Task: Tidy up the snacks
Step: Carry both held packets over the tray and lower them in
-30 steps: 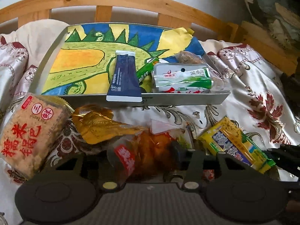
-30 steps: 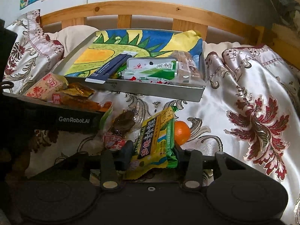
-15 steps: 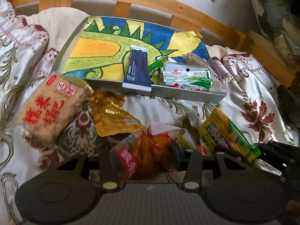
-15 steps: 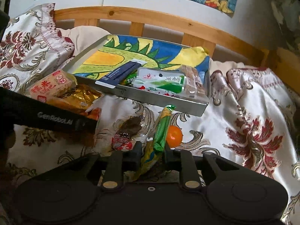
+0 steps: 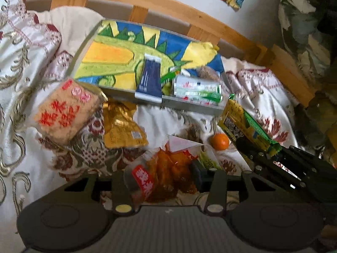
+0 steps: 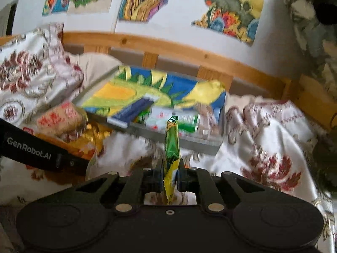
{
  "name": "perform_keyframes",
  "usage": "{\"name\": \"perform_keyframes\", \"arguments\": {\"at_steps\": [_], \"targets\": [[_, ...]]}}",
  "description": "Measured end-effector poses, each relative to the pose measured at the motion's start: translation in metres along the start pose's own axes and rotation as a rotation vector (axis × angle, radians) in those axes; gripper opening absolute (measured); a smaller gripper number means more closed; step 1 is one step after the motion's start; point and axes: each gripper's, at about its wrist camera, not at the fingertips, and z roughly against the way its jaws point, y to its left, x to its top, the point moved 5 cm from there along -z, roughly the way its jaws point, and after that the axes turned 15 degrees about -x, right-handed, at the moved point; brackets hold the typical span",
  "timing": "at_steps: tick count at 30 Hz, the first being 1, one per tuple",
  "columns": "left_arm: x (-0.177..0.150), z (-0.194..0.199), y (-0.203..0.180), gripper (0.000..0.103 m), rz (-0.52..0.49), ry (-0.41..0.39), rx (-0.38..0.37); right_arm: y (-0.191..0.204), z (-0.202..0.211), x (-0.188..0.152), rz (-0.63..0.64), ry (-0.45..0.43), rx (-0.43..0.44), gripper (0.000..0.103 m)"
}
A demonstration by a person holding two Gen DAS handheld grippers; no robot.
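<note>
My left gripper (image 5: 160,172) is shut on a clear packet of orange-brown snack with a red label (image 5: 168,164), held just above the bedspread. My right gripper (image 6: 171,168) has its jaws closing tight on a yellow-green snack packet (image 6: 172,139), pads pressing its lower end. That packet stands edge-on, pointing at the metal tray (image 6: 189,143). From the left wrist view the same packet (image 5: 244,122) hangs at the right, off the cloth. The tray (image 5: 189,105), lined with a dinosaur painting, holds a dark blue sachet (image 5: 150,80) and white-green packets (image 5: 198,90).
On the flowered bedspread lie a rice-cracker pack (image 5: 65,109), a gold packet (image 5: 122,126) and a small mandarin (image 5: 220,141). A wooden bed rail (image 5: 168,2) runs behind the tray. The left gripper's black body (image 6: 42,151) crosses the lower left of the right wrist view.
The right jaws shut on the yellow-green packet and lifted it off the cloth, turning it edge-on. Both grippers rose with their packets. The mandarin now shows in the left view.
</note>
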Motion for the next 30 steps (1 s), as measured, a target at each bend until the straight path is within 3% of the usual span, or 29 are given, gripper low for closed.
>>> {"name": "perform_keyframes", "arguments": {"at_steps": [6, 19, 26, 30], "targets": [[0.028, 0.004, -0.004, 0.048, -0.020, -0.069, 0.020, -0.003, 0.005, 0.015, -0.040, -0.102, 0.006, 0.011], [0.103, -0.052, 0.016, 0.048, -0.012, -0.154, 0.124, -0.001, -0.030, 0.037, -0.083, -0.151, -0.008, 0.011], [0.144, -0.089, 0.023, 0.048, -0.030, -0.185, 0.166, -0.009, -0.084, 0.065, -0.094, -0.230, -0.026, 0.011], [0.158, -0.110, 0.029, 0.048, -0.027, -0.186, 0.189, -0.019, -0.116, 0.077, -0.130, -0.232, -0.009, 0.011]]}}
